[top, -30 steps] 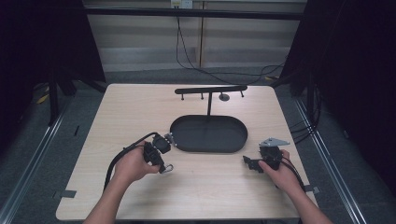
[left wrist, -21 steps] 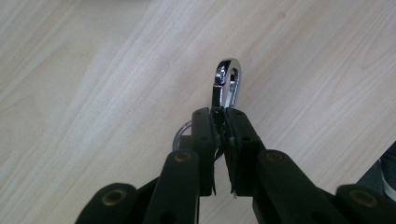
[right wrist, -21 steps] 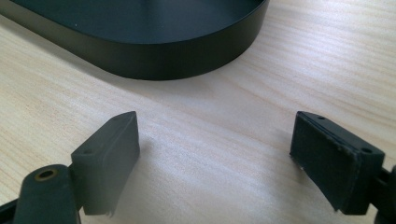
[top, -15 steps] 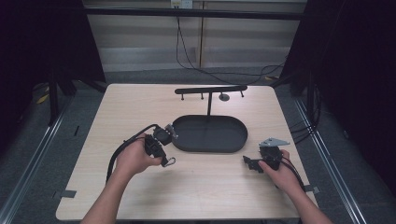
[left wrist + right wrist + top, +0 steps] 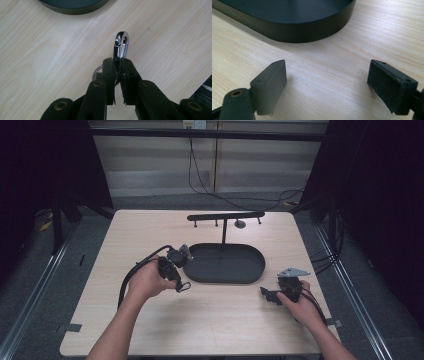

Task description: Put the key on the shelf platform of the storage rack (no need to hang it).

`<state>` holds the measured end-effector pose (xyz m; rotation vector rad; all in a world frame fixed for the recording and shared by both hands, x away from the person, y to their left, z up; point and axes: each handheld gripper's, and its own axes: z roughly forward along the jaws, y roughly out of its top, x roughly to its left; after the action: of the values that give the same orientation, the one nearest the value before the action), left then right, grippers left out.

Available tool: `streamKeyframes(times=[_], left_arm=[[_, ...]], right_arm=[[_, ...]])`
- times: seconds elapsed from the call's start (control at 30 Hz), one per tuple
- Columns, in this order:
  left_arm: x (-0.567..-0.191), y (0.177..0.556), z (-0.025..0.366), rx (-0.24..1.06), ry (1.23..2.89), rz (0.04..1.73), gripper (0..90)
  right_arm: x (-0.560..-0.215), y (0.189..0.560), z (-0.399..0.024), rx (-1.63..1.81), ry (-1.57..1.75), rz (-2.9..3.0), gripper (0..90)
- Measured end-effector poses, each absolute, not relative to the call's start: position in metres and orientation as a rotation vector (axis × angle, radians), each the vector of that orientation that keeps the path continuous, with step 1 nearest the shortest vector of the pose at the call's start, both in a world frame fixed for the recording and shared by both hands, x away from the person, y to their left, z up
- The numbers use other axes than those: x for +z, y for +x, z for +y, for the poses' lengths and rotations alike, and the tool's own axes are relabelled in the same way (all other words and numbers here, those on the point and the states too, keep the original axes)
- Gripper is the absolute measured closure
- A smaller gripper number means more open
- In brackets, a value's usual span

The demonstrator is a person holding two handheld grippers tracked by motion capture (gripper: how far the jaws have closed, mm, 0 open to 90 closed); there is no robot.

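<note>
Carrying a silver snap hook point(image 5: 121, 46) pinched in left tongs point(image 5: 117, 65), just above desk point(image 5: 210, 320) near the black stand's point(image 5: 225, 263) left end; right tongs point(image 5: 327, 80) spread, idle. Next: likely hanging it on the far crossbar point(image 5: 225, 215)

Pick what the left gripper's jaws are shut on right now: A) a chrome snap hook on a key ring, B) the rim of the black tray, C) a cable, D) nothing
A: in the left gripper view the left gripper pinches the chrome snap hook between its jaws above bare wood, with the black tray off at the top edge.
</note>
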<state>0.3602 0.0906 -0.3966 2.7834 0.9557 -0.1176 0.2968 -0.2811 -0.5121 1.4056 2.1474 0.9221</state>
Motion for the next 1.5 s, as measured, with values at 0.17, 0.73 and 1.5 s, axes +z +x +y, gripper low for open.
streamKeyframes(times=[0.17, 0.73, 1.5], left_arm=[[-0.395, 0.363, 0.088, -0.123, 2.770, 0.967, 83.0], [-0.392, 0.372, 0.070, -0.132, 2.770, 0.980, 83.0], [-0.378, 0.386, 0.053, -0.083, 2.697, 0.994, 83.0]], right_arm=[[-0.512, 0.297, -0.281, 0.922, 1.406, 2.147, 15.4], [-0.512, 0.297, -0.281, 0.922, 1.405, 2.147, 15.4], [-0.512, 0.297, -0.281, 0.924, 1.408, 2.145, 15.4]])
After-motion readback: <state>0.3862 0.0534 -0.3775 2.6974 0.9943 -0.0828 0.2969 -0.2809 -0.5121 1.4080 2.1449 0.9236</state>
